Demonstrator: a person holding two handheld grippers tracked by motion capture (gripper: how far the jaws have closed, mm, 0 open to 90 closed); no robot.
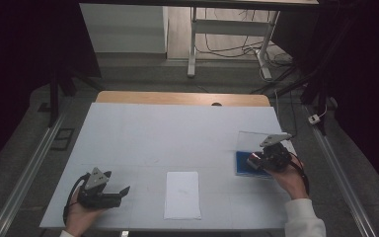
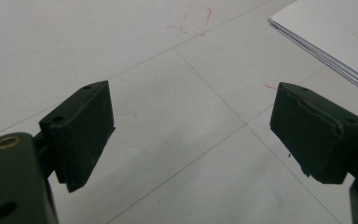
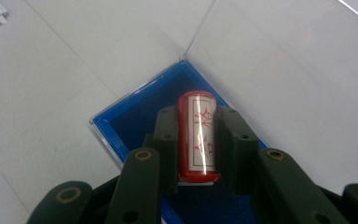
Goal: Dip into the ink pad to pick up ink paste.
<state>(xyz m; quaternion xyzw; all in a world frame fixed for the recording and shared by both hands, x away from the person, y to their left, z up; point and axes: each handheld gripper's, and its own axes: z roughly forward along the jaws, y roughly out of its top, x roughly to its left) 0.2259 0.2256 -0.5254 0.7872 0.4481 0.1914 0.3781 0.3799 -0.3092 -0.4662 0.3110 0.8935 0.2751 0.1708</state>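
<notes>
White bench (image 1: 143, 133) below me: my right gripper (image 3: 196, 140) pinches the red stamp (image 3: 197, 137) over its blue case (image 3: 135, 119), long axis along the fingers (image 3: 167, 144). Left gripper (image 2: 191, 130), spread and empty, is nearer the paper stack (image 1: 182, 194).

The table (image 1: 143, 128) carries two grippers, the left gripper (image 2: 191, 135) and the right gripper (image 3: 196, 144), one in each of the person's two hands. There is one red cylinder stamp (image 3: 196, 135), one blue box (image 3: 135, 121) with one clear lid (image 3: 279, 70), and one stack of white paper (image 1: 182, 195).
</notes>
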